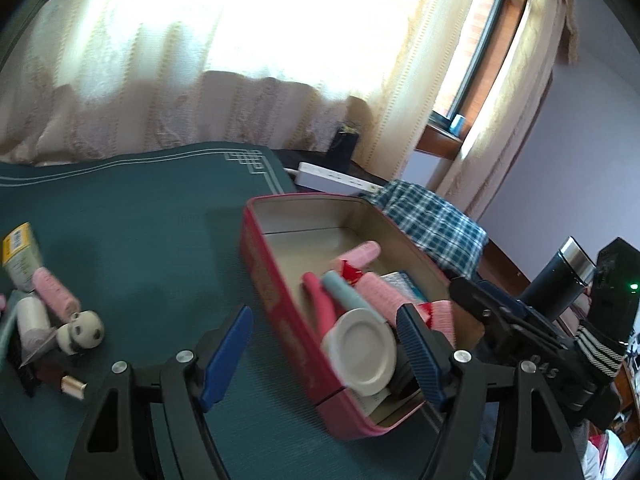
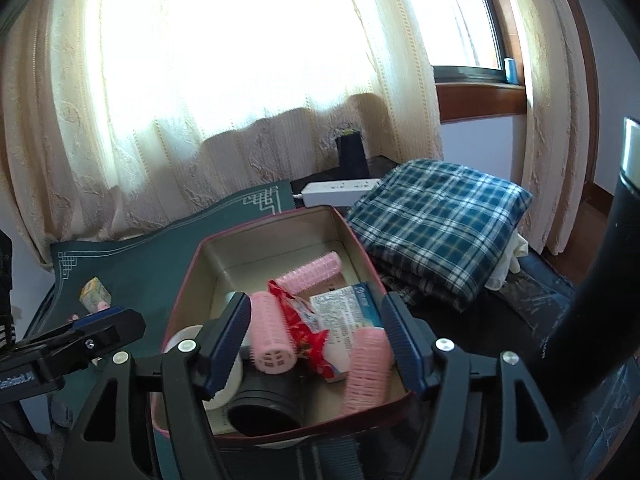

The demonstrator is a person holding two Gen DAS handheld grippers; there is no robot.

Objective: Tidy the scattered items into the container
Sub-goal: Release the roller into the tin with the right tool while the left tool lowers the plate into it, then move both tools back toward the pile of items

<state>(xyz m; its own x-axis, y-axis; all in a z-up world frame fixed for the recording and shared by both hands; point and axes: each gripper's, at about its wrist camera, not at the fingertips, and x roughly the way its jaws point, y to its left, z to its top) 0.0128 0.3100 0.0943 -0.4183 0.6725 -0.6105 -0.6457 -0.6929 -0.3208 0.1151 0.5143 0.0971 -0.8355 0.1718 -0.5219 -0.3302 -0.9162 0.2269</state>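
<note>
Two hand-held grippers open, nothing between fingers: left hand-held gripper (image 1: 326, 354), right hand-held gripper (image 2: 316, 344). Pink tin box (image 1: 276, 300) on green tabletop mat (image 1: 140, 240), holding pink hair rollers (image 2: 274, 342). More items left: panda toy (image 1: 82, 330), tube (image 1: 20, 256).

right gripper (image 2: 316, 340) over pink tin (image 2: 192, 264) on green mat (image 2: 152, 264), jaws apart, nothing gripped. tin holds pink hair rollers (image 2: 272, 340), red wrapper (image 2: 300, 328), white lid (image 2: 180, 338). plaid cloth (image 2: 440, 216) beside tin. left gripper (image 2: 100, 326) at left edge.
</note>
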